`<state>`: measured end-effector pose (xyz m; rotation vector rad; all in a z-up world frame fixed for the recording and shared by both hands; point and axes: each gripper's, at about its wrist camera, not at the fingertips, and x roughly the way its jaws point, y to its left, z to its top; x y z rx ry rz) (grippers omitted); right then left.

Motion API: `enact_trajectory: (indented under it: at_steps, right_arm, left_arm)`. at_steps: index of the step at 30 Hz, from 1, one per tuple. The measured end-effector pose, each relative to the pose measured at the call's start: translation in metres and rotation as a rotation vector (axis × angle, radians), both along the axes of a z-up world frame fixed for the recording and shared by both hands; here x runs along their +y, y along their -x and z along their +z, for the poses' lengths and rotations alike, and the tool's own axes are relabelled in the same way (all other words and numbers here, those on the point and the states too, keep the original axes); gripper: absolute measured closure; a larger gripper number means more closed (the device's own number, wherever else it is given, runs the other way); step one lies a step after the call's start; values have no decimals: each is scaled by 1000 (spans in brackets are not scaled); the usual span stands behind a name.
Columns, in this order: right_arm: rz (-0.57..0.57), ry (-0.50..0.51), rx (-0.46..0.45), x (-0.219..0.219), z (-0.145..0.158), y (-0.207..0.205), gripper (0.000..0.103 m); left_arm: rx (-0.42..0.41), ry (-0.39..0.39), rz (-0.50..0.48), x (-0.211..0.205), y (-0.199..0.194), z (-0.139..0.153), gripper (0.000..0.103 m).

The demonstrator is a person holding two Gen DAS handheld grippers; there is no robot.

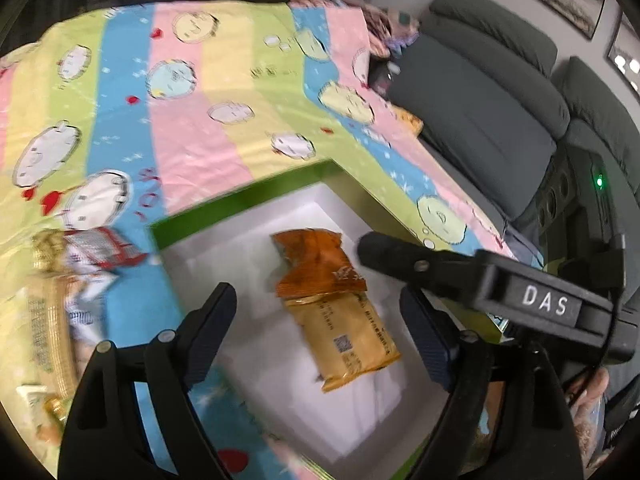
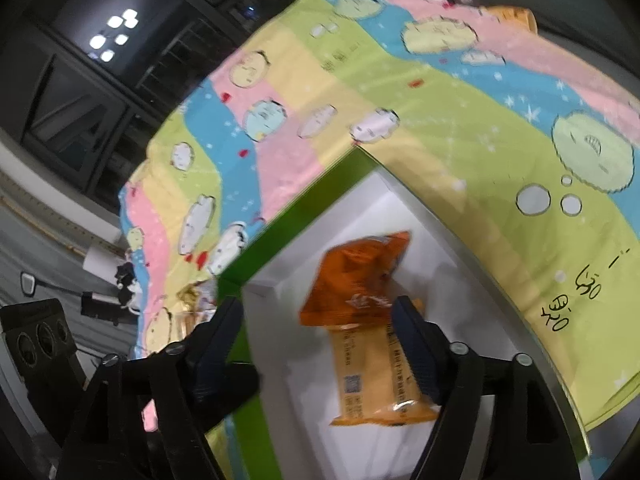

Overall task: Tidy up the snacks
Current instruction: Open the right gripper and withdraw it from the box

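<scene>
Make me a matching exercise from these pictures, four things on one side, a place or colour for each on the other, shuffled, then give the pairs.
Things:
1. orange packet
2. yellow packet
3. box
4. red-and-white packet

Places or colours:
A. green rim, white inside
B. on the cloth, outside the box
C. in the box, nearer its far corner
D. in the box, partly under another packet

Pairs: 1-C, 2-D, 3-A, 4-B

Glossy plastic snack packets (image 1: pixel 340 308); matt white box (image 1: pixel 248 240) interior; printed cloth (image 1: pixel 192 128).
</scene>
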<state>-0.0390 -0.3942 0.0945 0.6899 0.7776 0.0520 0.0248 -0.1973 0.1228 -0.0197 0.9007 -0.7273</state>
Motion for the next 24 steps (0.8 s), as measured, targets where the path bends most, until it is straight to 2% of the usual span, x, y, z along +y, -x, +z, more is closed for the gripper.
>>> enact_trajectory:
  at_steps: [5,9,12,20,24]
  right_arm:
    - [27,59,-44,24,20,12,18]
    - [61,74,-63,45,30,18,16]
    - [95,83,-70,62,35,20,15]
    - [227,93,-66,120,44,19,14]
    - [289,91,-53,148,41,14,6]
  left_arm:
    - [-55,22,98,47,16,24,9]
    - [-81,38,189,86,24,33,2]
    - [-89,47,269,119,31,36,1]
    - [-61,52,489,206,41,27,1]
    - [-8,26,600,240,40,11,1]
